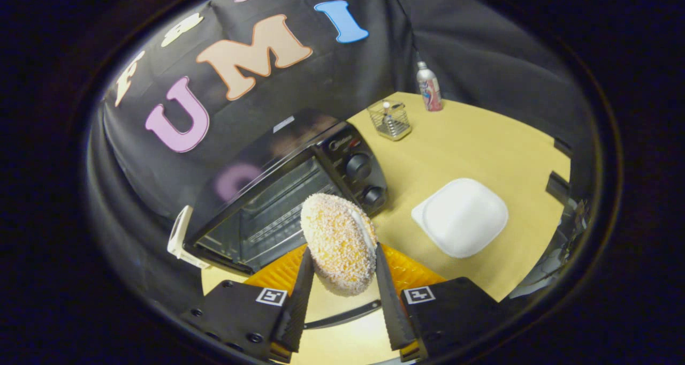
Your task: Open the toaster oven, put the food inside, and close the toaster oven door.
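A pale yellow worktop (481, 145) carries a black toaster oven (299, 188) against the cloth wall. To its right lies a white square plate (460, 217). Farther back stand a small wire basket (390, 120) and, near it, a bottle (428, 87).

It was a staged recording booth: black cloth walls (471, 49) enclosed a yellow table (481, 140) bearing a toaster oven (299, 188).

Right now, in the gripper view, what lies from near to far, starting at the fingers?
Gripper shut on the sugared bun → toaster oven, door open → wire basket → bottle by the booth's wall.
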`<act>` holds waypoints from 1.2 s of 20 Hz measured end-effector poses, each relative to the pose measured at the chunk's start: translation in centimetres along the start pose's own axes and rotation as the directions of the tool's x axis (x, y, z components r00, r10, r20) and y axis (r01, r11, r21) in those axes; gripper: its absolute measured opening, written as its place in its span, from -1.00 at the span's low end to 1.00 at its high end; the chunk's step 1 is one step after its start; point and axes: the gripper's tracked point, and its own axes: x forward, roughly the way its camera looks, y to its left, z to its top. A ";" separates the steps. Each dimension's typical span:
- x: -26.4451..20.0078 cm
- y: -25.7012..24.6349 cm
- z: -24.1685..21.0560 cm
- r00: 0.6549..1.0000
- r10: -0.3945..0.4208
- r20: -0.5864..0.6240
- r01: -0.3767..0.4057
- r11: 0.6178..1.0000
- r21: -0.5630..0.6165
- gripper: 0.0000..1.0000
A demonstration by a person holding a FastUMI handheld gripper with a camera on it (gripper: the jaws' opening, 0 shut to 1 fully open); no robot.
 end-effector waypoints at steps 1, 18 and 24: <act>0.1 0.9 -0.7 1.000 0.021 -0.011 -0.020 1.000 0.015 0.28; 8.8 11.3 -2.2 0.968 0.249 0.012 -0.246 0.947 0.206 0.28; 10.9 12.9 -1.4 0.940 0.336 0.059 -0.340 0.911 0.232 0.30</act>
